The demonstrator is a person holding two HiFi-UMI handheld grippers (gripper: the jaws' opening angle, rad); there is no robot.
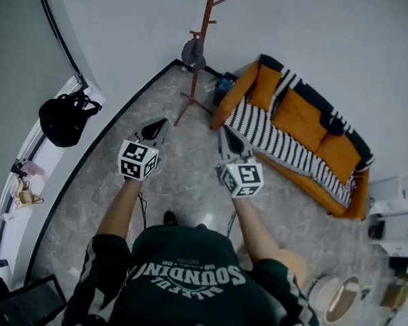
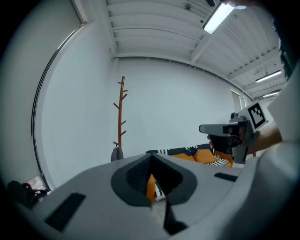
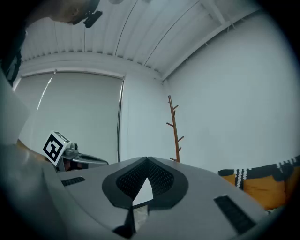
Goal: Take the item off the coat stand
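**Both grippers closed, well short of the stand**

The grey item (image 1: 193, 54) hangs on a low peg of the coat stand (image 1: 205, 29). The left gripper (image 1: 160, 124) and right gripper (image 1: 223, 130) are well apart from the stand, each with jaws pressed together on nothing. Arriving closed would likely just nudge the item. Tugging it sideways instead of lifting could tip the slim stand toward the sofa (image 1: 298, 123) beside it.

The coat stand (image 1: 201, 43) is seen as smooth, reddish-brown wood. The item (image 1: 192, 54) on it is seen as matt grey; its material cannot be told. The floor (image 1: 190, 175) is laid in veined grey stone with a faint sheen. The sofa (image 1: 299, 113) is covered in orange cloth and draped with a striped woven throw (image 1: 260, 131). The left gripper (image 1: 159, 126) and right gripper (image 1: 224, 134) are shelled in matt grey plastic, with black pads (image 2: 133, 176) finely ribbed.
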